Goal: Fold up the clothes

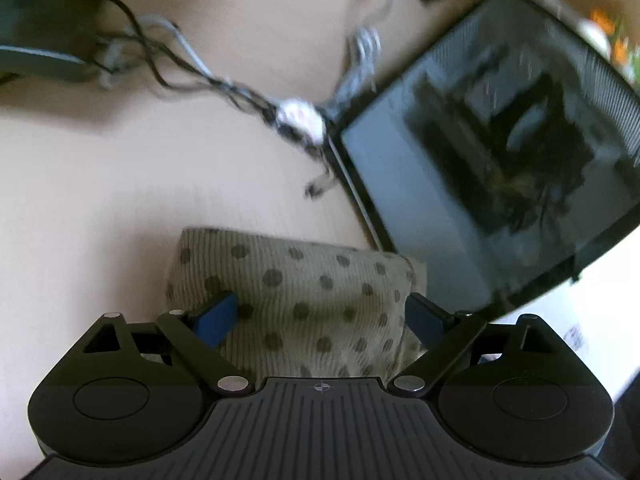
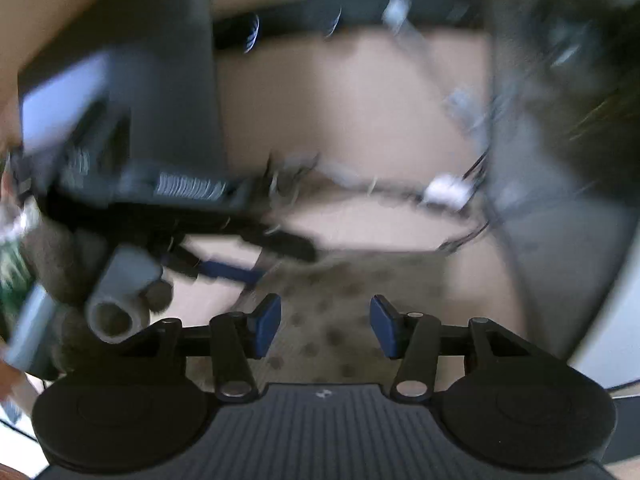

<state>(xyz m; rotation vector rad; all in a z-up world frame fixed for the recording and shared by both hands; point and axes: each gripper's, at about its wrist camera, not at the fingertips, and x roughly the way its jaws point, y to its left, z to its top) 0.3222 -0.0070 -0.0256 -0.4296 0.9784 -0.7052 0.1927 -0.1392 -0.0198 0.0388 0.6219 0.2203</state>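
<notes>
A folded beige garment with grey polka dots (image 1: 296,300) lies on the pale table. My left gripper (image 1: 320,316) is open, its blue fingers standing on either side of the garment just above it. In the blurred right wrist view the same garment (image 2: 340,320) lies under my right gripper (image 2: 325,326), which is open with nothing between its blue pads. The left gripper's body and blue finger (image 2: 224,270) show at left, reaching toward the garment's left edge.
A dark monitor (image 1: 500,152) stands at right of the garment. A tangle of cables with a white connector (image 1: 298,116) lies behind it on the pale table (image 1: 100,200). A dark device (image 1: 36,60) sits at far left.
</notes>
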